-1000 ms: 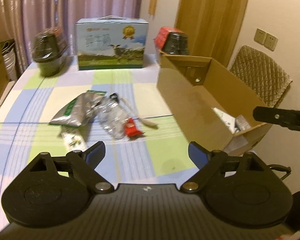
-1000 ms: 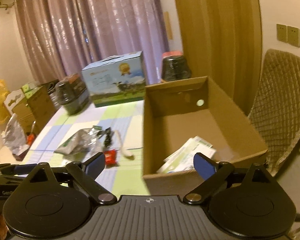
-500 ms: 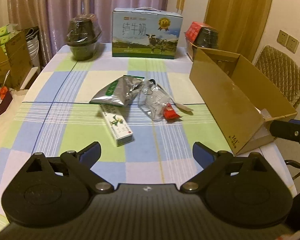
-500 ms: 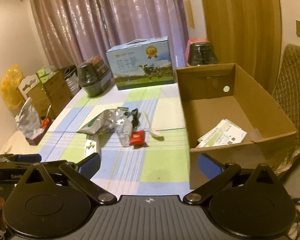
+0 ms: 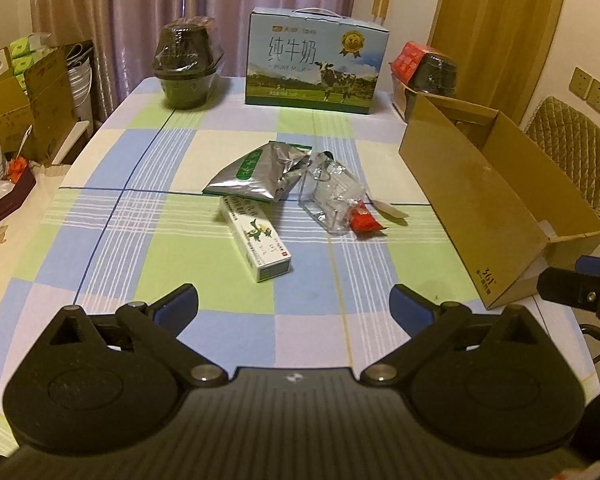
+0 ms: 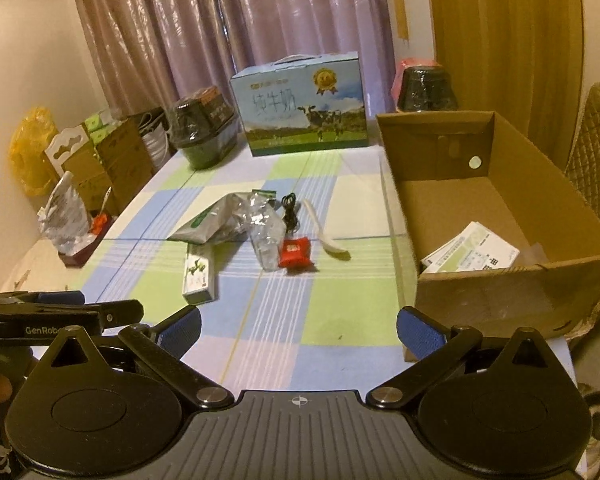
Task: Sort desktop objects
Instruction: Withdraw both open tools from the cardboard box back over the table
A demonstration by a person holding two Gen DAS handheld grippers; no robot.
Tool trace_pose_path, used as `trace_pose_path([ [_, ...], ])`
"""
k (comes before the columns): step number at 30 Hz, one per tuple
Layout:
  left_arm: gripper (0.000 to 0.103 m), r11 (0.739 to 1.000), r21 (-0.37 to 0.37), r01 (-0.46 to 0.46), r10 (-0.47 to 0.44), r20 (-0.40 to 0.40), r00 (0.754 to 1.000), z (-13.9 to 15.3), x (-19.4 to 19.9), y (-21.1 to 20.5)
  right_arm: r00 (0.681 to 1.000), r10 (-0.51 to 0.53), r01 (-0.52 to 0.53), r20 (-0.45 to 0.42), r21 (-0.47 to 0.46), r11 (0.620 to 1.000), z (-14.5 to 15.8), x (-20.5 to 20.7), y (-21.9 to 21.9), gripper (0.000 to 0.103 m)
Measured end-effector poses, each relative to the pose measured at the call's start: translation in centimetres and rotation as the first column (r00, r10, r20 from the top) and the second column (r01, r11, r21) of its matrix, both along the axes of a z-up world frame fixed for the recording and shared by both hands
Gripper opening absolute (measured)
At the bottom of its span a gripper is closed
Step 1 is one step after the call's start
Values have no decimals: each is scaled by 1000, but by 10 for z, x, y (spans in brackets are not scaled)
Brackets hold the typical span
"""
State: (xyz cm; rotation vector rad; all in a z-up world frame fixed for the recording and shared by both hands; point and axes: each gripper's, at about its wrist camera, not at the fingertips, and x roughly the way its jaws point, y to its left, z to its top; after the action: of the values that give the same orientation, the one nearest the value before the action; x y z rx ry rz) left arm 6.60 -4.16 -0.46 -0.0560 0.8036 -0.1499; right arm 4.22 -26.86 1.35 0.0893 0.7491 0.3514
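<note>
Both tools, left (image 5: 294, 300) and right (image 6: 298, 326), just backed off and spread wide, left's jaws opening, nothing held, so the pile (image 5: 292, 184) on the worktop (image 5: 140, 220) still needs boxing (image 6: 500, 208).

Looks like a home dining rm: table (image 5: 100, 208) w/ checked blue-green-cream cloth, quilted chair (image 5: 572, 156) at its right side, mauve curtains (image 6: 228, 20) behind. Household stuff all over, e.g. milk gift carton (image 5: 316, 68) w/ cow pic at the far edge, wrapped dark bowls (image 5: 188, 68), cardboard boxes (image 6: 100, 160) stacked by the wall, yellow plastic bag (image 6: 30, 148). Wall sockets (image 5: 590, 90) & wood door (image 5: 496, 28) too.
</note>
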Motion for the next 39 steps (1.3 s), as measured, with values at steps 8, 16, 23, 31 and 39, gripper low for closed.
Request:
trace_pose_path([
  [8,100,1000,1,-28,28,-18,999,-10,7,13,999,22,-22,-24,-10,1000,-11,6,10,101],
  [16,100,999,7,-42,42,-34,999,-23,23,25,997,65,-66,-49,-25,998,-28,18,27,101],
  [23,100,999,8,-37,38,-38,999,-34,50,28,995,90,-92,-32,-57,994,-44,33,44,101],
  [31,96,1000,19,-14,16,-58,998,-55,86,25,993,110,-113,-44,-85,990,-77,60,59,101],
  [39,89,999,34,11,-8,-78,997,-80,121,17,989,133,-140,-64,-106,984,-104,93,68,90],
])
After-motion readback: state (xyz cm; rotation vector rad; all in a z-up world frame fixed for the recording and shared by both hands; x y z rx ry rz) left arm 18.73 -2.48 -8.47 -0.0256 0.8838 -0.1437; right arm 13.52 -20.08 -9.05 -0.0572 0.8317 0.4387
